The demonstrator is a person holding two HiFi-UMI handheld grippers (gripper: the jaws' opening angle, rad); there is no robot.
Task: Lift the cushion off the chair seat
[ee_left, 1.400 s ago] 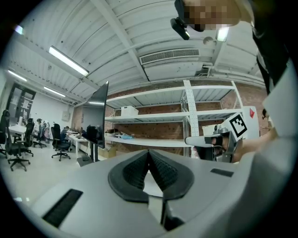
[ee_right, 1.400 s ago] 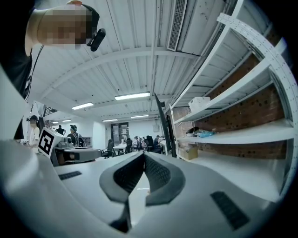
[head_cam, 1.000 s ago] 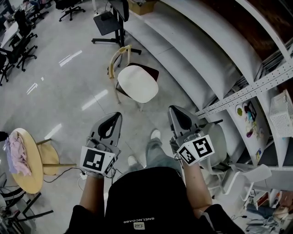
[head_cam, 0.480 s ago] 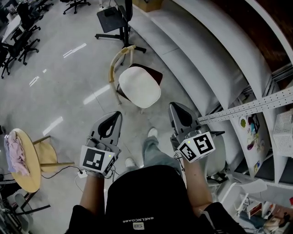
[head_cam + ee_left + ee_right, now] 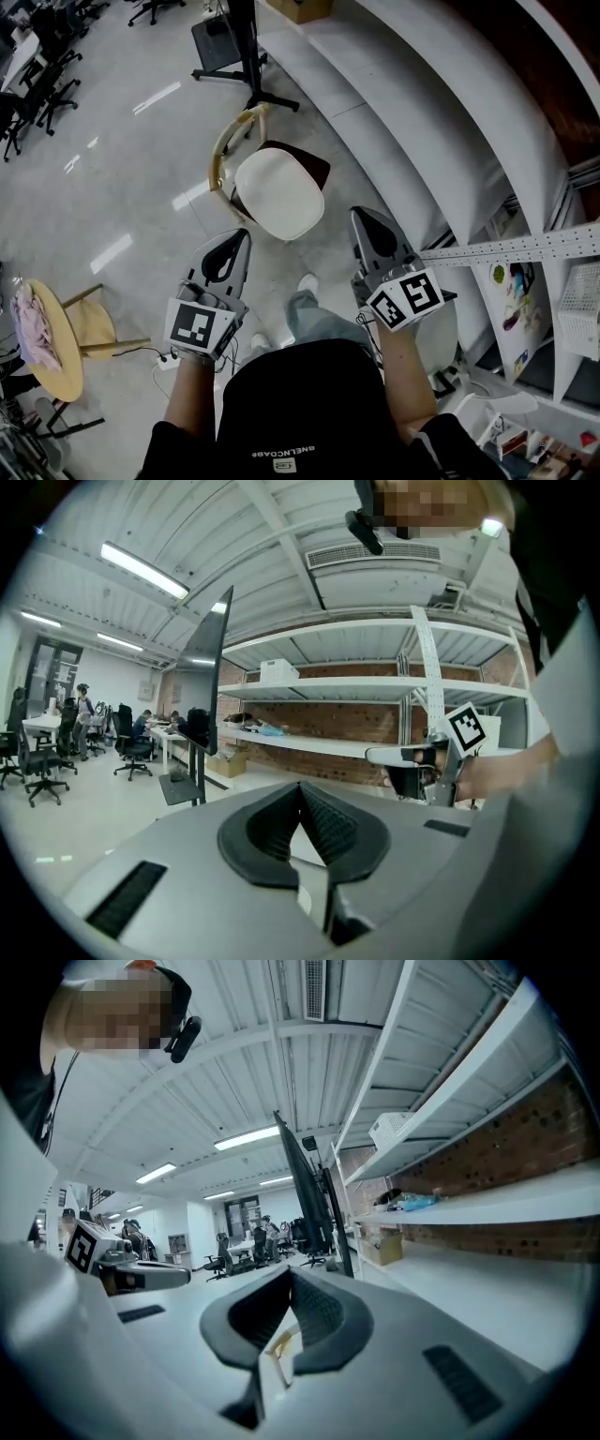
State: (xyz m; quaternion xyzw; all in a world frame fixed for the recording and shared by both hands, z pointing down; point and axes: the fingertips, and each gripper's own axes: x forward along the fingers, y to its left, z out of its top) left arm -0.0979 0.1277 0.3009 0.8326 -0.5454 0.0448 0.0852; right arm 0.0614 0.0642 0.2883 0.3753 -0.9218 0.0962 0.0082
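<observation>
The long white shelving (image 5: pixel 422 131) is running along the right of the chair (image 5: pixel 228 142), which is standing on the grey floor (image 5: pixel 122 178) with its curved pale wooden back rail on the far left side. The cushion (image 5: pixel 279 192) is lying flat on the chair seat, covering most of it. It is cream-white, smooth and rounded-square, and a strip of dark brown seat is showing past its far right edge. Both grippers are hanging nearer the person than the chair and well apart from the cushion. The left gripper (image 5: pixel 241 236) and the right gripper (image 5: pixel 360 216) are each keeping their jaws pressed together on nothing. To do this step well, spread both jaws before reaching in. Then pinch opposite cushion edges only, clear of the seat and rail, and raise both sides level.
</observation>
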